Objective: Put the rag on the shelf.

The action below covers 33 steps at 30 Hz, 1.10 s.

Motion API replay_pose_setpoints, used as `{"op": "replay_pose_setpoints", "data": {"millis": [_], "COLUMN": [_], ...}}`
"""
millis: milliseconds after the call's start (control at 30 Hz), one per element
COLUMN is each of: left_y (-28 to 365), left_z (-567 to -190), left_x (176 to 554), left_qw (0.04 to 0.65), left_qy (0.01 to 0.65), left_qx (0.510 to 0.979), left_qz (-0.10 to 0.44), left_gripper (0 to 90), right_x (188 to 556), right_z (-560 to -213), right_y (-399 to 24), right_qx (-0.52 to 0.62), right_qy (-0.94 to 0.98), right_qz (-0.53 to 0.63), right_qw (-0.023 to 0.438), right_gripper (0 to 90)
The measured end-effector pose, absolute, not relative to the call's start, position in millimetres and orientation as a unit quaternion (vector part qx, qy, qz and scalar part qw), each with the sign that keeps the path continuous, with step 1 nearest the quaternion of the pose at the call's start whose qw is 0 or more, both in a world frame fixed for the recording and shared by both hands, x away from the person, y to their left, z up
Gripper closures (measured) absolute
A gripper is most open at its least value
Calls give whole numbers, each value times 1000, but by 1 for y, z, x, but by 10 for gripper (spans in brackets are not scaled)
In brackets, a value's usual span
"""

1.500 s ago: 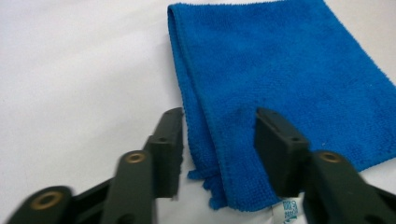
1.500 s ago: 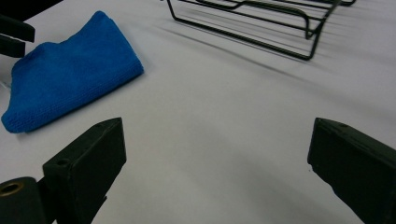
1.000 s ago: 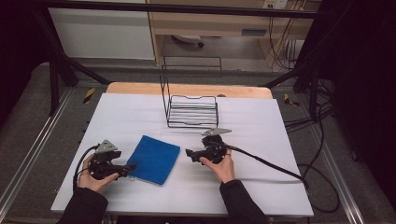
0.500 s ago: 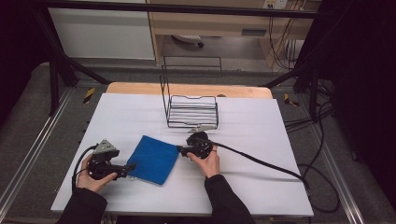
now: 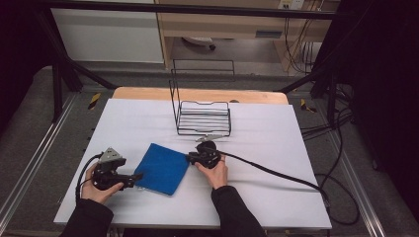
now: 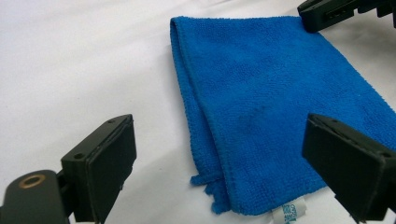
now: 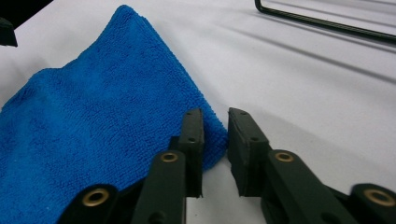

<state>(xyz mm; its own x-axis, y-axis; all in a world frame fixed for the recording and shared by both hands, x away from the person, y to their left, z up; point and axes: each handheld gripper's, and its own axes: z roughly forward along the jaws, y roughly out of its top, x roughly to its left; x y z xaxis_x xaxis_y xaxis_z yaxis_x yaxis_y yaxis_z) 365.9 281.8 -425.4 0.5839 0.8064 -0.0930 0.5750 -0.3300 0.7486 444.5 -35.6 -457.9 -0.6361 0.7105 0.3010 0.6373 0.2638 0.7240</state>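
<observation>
Cloth (image 5: pixel 163 168) lies flat on the white table (image 5: pixel 276 148), folded, between my two tools, in front of the wire rack (image 5: pixel 203 118). My right tool (image 7: pixel 215 135) has just been closing at the cloth's corner; its jaws stand nearly together beside the edge, and I cannot tell whether they pinch any fabric. My left tool (image 6: pixel 219 158) hangs wide apart over the near edge, where a white label shows. I judge the work barely begun: the grip comes first. The cloth is blue, napped, soft.
</observation>
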Motion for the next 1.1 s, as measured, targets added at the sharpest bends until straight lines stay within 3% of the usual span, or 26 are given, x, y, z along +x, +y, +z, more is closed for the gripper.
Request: {"op": "replay_pose_setpoints", "data": {"millis": [133, 300, 400, 567, 733, 833, 1100], "left_y": [282, 282, 281, 278, 275, 272, 259], "left_z": [-427, -435, -438, -443, -444, -444, -440], "left_x": [366, 369, 371, 373, 374, 373, 370], "left_qw": [383, 366, 358, 353, 348, 353, 362], "left_qy": [433, 443, 445, 447, 448, 450, 445], "left_qx": [802, 806, 810, 814, 817, 815, 815], "left_qz": [149, 140, 134, 115, 108, 94, 84], "left_gripper": [139, 382, 430, 586, 659, 790, 830], "right_x": [442, 439, 438, 434, 432, 429, 424], "right_z": [-456, -453, -452, -448, -443, -440, -434], "right_y": [-36, -37, -37, -39, -41, -42, -55], "right_qx": [425, 428, 430, 426, 427, 426, 437], "right_qy": [792, 793, 793, 797, 797, 797, 793], "right_qz": [436, 431, 429, 424, 424, 424, 419], "right_qw": [45, 45, 46, 54, 58, 65, 66], "right_gripper": [863, 873, 875, 878, 881, 883, 886]}}
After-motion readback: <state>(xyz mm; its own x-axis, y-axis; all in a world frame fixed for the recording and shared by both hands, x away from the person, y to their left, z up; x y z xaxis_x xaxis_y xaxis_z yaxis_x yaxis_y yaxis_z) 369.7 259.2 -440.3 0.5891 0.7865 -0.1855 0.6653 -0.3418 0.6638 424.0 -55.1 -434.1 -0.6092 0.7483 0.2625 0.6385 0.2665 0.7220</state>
